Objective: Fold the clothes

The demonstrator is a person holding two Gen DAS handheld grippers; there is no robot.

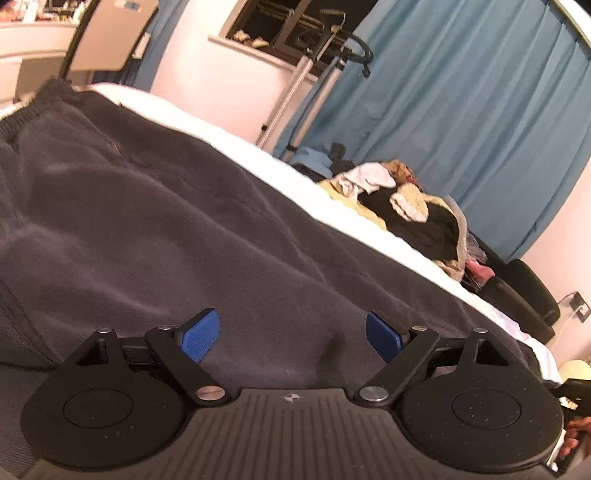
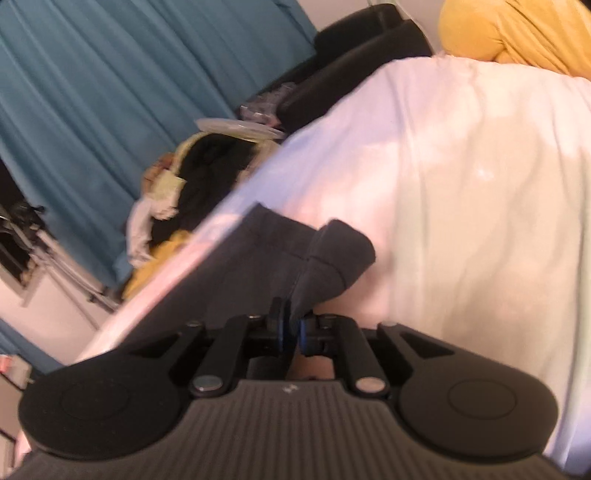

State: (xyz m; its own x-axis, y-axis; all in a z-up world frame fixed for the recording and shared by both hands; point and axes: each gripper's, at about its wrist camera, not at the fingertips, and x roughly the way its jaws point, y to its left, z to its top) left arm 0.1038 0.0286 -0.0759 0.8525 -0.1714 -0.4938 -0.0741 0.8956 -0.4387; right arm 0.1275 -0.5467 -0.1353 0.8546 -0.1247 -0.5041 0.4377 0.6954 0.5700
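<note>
A dark grey garment [image 1: 155,206] lies spread across a bed covered by a white sheet [image 2: 461,177]. In the left wrist view it fills most of the bed's surface, with a ribbed band at the far left end and a strip of white sheet running along the bed's far edge.

The left claw [image 1: 291,338] points slightly downward over the garment. Its two blue pads [image 1: 201,339] stand wide apart, with bare fabric between them and nothing gripped. At the lower right corner of this view, a small part of a hand [image 1: 574,434] shows.

The right claw [image 2: 291,332] also tilts slightly downward, near the bed's edge. Its blue pads are drawn close together and pinch a fold of the garment's end, where a cuff-like roll of dark fabric [image 2: 340,251] rises from the claw and rests against the white sheet. This view is blurred, so the fine detail of the grip is unclear.

Beyond the bed's far edge sits a pile of mixed clothes [image 1: 410,206] in black, yellow and white. Blue curtains [image 1: 461,110] hang behind it. A yellow cloth [image 2: 517,29] shows at the top right of the right wrist view, past the sheet.
</note>
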